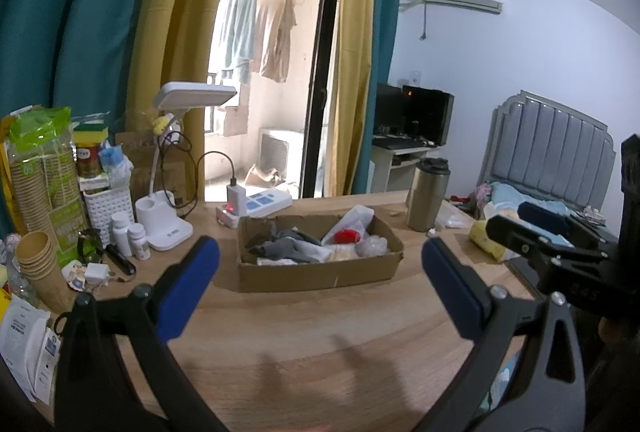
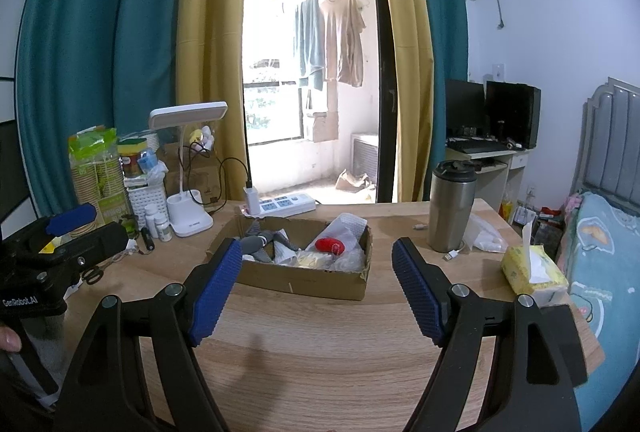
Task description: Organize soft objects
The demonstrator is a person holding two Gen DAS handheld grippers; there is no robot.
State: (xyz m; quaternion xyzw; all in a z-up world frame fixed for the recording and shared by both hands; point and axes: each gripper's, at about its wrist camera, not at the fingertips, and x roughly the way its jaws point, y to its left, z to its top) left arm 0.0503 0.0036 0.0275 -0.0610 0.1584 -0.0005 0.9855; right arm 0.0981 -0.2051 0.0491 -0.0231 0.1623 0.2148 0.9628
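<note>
Both tongs (image 1: 320, 268) (image 2: 318, 272) gape empty; only the right view shows the tissue pack (image 2: 534, 270) whole.

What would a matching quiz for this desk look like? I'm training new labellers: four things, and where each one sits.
Things:
1. red soft toy
2. steel mug
3. tissue pack
4. desk lamp

Places:
A. at the desk's right edge, near the bed
B. inside the cardboard box
C. left of the box, beside the pill bottles
D. upright, just right of the box

Pairs: 1-B, 2-D, 3-A, 4-C
</note>
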